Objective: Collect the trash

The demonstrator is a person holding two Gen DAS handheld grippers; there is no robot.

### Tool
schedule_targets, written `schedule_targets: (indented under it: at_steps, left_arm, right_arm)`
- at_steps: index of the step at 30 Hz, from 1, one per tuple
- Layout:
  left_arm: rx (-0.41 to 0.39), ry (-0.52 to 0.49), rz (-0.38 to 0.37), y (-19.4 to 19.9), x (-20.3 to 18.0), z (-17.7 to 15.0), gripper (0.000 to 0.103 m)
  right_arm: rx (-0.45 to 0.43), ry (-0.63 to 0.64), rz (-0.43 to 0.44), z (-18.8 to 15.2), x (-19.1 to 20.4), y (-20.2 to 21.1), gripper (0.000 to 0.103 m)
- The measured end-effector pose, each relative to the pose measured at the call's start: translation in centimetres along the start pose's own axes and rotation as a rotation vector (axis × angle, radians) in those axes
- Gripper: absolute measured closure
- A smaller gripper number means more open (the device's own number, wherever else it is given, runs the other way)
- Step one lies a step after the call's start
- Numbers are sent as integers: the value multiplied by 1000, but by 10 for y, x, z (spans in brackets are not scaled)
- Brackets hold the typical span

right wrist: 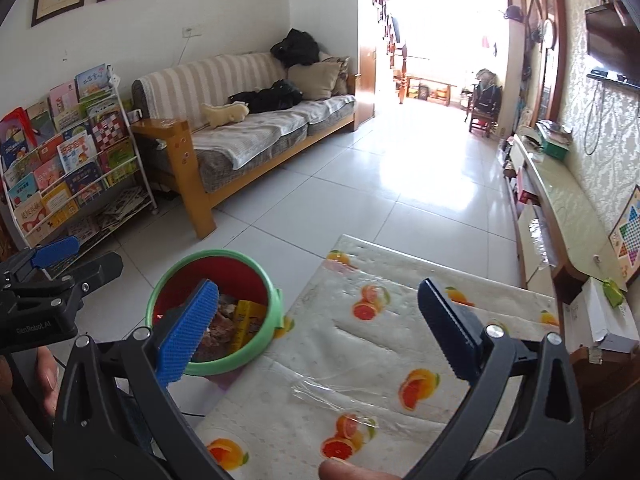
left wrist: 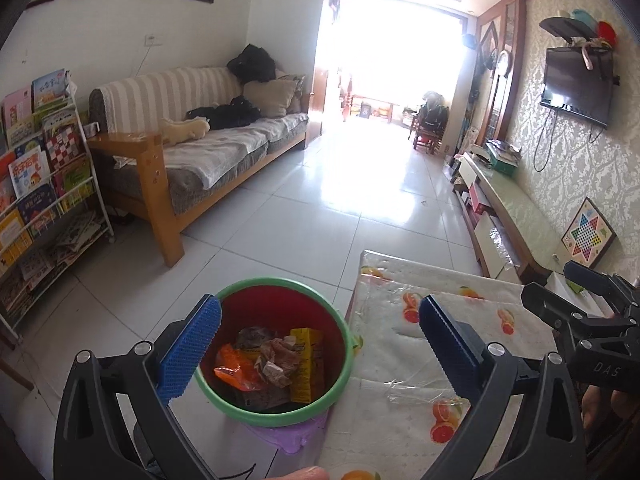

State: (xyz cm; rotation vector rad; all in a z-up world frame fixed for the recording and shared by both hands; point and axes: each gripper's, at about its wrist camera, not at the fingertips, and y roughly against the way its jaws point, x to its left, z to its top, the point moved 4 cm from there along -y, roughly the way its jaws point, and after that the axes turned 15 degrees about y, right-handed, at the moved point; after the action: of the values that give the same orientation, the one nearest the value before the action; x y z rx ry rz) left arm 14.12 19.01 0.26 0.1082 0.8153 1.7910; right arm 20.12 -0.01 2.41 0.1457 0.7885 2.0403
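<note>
A red bin with a green rim point(left wrist: 280, 412) stands on a purple stool beside the table's left edge. It holds several wrappers: an orange one point(left wrist: 236, 368), a yellow box point(left wrist: 308, 364) and brown crumpled paper point(left wrist: 276, 360). My left gripper point(left wrist: 320, 344) hovers above the bin, open, with nothing between its blue pads point(left wrist: 192, 348). My right gripper point(right wrist: 320, 328) is open and empty above the table point(right wrist: 400, 344), to the right of the bin point(right wrist: 216, 364). Each gripper shows at the edge of the other's view.
The table wears a white cloth printed with oranges under clear film point(left wrist: 420, 400). A sofa point(left wrist: 208, 148) and a book rack point(left wrist: 44, 184) stand on the left. On the right runs a low TV cabinet point(left wrist: 516, 216). White tiled floor point(left wrist: 320, 208) stretches ahead.
</note>
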Motion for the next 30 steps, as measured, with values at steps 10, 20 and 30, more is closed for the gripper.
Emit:
schedule_targets:
  at_steps: [10, 20, 30]
  left_arm:
    - [-35, -88, -130, 47, -95, -23, 8]
    - [-104, -213, -117, 85, -138, -47, 8]
    - [-141, -204, -84, 111, -135, -47, 8]
  right_arm:
    - [-44, -102, -156, -44, -77, 84, 5]
    - [-78, -159, -226, -69, -90, 130, 5]
    - [-109, -112, -280, -67, -73, 157, 5]
